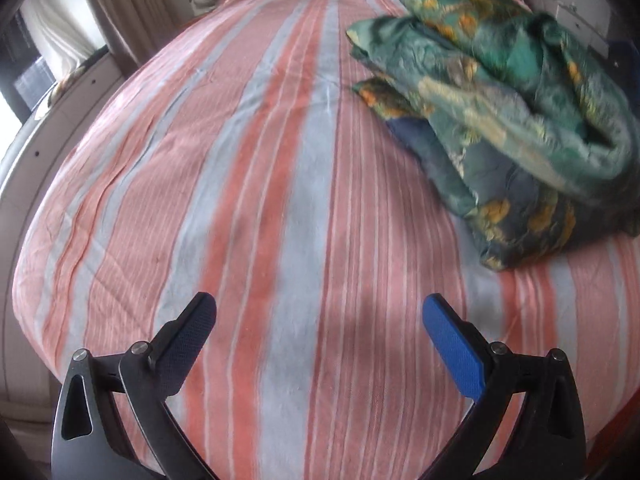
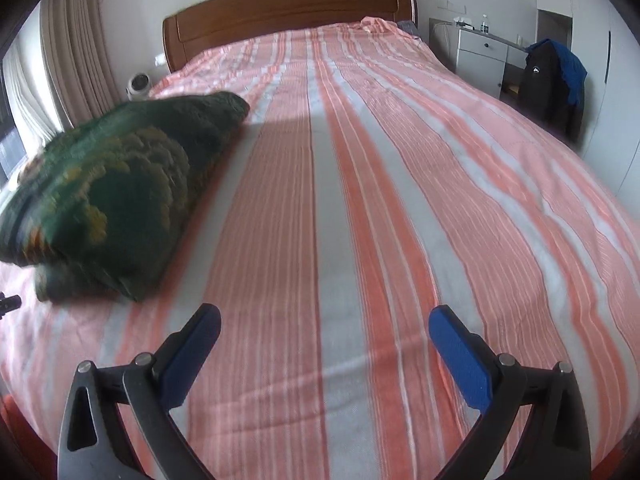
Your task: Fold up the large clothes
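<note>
A green, floral-patterned quilt [image 1: 492,108] lies bundled in thick folds on the right side of the striped bed in the left wrist view. The same green bundle [image 2: 108,196] sits at the left in the right wrist view. My left gripper [image 1: 319,312] hovers open over bare sheet, well short and left of the bundle, with nothing between its blue pads. Open too is my right gripper [image 2: 325,322], above the sheet to the right of the bundle and apart from it.
The bed sheet [image 2: 360,200] has pink, orange and grey stripes and runs to a wooden headboard [image 2: 288,12]. A small white fan [image 2: 139,84] stands by the curtains. A white desk [image 2: 484,50] and a chair draped with dark jackets [image 2: 554,80] stand at the right.
</note>
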Available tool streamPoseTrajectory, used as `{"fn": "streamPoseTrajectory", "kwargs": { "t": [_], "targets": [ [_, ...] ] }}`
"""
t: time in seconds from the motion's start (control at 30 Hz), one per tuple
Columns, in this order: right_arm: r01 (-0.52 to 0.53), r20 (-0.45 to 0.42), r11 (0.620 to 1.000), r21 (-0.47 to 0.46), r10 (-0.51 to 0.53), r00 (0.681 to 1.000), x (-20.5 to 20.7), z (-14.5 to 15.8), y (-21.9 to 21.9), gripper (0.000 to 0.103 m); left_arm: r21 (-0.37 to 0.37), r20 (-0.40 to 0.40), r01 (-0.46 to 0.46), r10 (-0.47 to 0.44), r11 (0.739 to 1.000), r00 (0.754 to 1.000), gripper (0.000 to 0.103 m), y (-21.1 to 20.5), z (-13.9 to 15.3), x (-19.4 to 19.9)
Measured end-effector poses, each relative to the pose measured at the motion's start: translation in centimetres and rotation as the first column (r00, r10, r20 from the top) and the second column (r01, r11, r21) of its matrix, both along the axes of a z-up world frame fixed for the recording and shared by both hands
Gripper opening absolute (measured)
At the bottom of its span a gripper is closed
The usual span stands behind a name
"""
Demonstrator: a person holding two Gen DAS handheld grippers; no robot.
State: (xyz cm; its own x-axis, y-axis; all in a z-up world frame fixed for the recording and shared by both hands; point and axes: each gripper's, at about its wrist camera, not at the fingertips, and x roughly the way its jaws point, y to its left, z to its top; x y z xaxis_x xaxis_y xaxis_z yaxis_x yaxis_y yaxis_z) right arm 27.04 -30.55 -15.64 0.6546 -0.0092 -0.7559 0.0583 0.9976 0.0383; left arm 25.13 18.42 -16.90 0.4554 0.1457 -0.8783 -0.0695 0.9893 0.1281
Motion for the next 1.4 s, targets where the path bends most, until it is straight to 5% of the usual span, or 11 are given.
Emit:
{"fn": "streamPoseTrajectory", "kwargs": {
  "t": [0.17,0.33,0.73,0.9,0.97,1.0,1.1,1.17,1.2,1.27,1.4],
  "targets": [
    [0.005,-0.153,0.992,-0.129,-0.025,0.988,0.9,-3.5,0.3,0.103,0.004,-0.047,0.036,-0.036,0.999,0.998,0.103,-0.8,-2.1,-0.3],
    [0.022,-0.152,0.997,-0.077,-0.034,0.988,0.7,-4.0,-0.6,0.103,-0.106,-0.043,0.024,-0.029,0.994,0.999,0.103,0.6,-2.7,-1.0],
    [-0.003,-0.110,0.997,-0.083,-0.006,0.994,0.4,-4.2,-0.3,0.103,-0.117,-0.104,-0.034,0.022,0.993,0.994,0.103,1.3,-3.0,1.7],
    [-0.023,-0.110,0.997,-0.067,0.015,0.994,0.5,-4.2,-0.7,0.103,-0.192,-0.138,-0.007,-0.020,0.981,0.990,0.099,2.5,-1.3,3.2],
    [-0.048,-0.112,0.997,-0.055,0.041,0.993,0.5,-4.2,-1.0,0.103,-0.336,-0.040,0.025,-0.040,0.942,0.998,0.097,3.9,1.8,3.7],
    [-0.063,-0.118,0.997,-0.047,0.057,0.991,0.6,-4.2,-1.1,0.103,-0.435,0.023,0.052,-0.046,0.899,0.999,0.097,4.9,3.6,4.1],
    [-0.077,-0.143,0.997,-0.016,0.074,0.987,1.0,-3.9,-1.5,0.103,-0.692,0.149,0.158,-0.074,0.704,0.986,0.100,7.2,7.6,6.7],
    [-0.064,-0.160,0.998,0.010,0.065,0.985,1.4,-3.6,-1.8,0.103,-0.789,0.185,0.225,-0.129,0.572,0.974,0.101,7.2,8.6,9.1],
    [-0.059,-0.163,0.998,0.036,0.064,0.985,1.6,-3.3,-1.9,0.103,-0.814,0.189,0.245,-0.160,0.526,0.969,0.101,6.8,8.7,10.3],
    [-0.053,-0.155,0.987,0.148,0.077,0.985,1.9,-2.5,-2.4,0.103,-0.835,0.167,0.254,-0.215,0.488,0.962,0.101,5.9,7.9,12.6],
    [-0.063,-0.138,0.911,0.408,0.130,0.982,3.7,-0.7,-2.9,0.103,-0.839,0.062,0.203,-0.281,0.505,0.958,0.101,4.3,4.2,15.5]
  ]
}}
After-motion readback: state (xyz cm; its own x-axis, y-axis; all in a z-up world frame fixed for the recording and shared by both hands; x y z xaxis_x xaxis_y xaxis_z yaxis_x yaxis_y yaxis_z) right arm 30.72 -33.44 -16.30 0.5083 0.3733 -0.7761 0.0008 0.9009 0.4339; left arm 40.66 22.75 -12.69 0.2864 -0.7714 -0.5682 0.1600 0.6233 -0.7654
